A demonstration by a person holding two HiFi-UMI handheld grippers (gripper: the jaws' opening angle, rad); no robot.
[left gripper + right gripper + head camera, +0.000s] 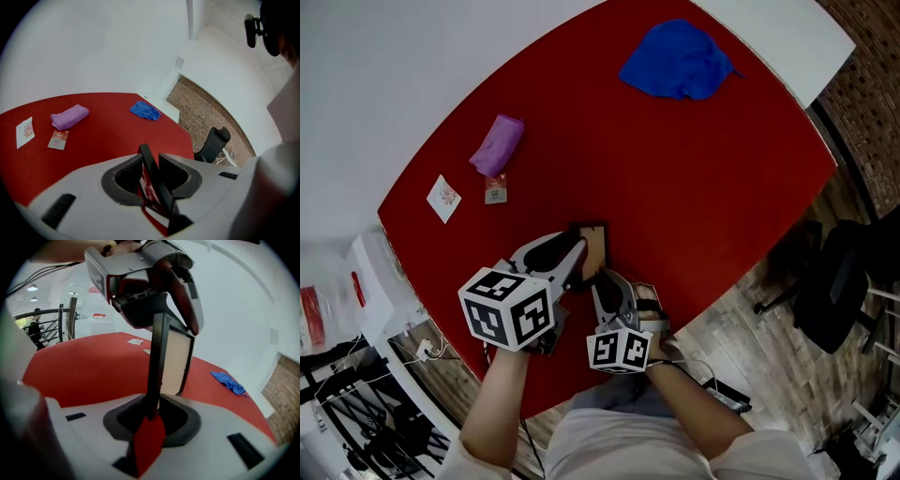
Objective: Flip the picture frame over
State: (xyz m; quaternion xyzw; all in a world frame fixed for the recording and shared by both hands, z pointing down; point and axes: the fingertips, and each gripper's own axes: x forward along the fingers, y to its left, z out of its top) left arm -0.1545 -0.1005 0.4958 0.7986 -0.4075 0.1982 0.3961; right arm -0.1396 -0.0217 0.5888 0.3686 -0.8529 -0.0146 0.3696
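The picture frame [592, 246] is black-edged with a pale tan face and is held upright above the near part of the red table [694, 187]. My left gripper [581, 255] is shut on the frame; in the right gripper view it [159, 305] clamps the frame's [173, 362] top from above. In the left gripper view the black edge [149, 161] sits tight between the pads. My right gripper [602, 279] stands just below. Its jaws [152, 411] are apart around the frame's lower edge, with gaps on both sides.
On the far half of the table lie a blue cloth [675, 61], a purple cloth [497, 145] and two small cards [443, 198] [495, 194]. A black office chair [844, 281] stands off the table's right edge. The table's near edge lies right below the grippers.
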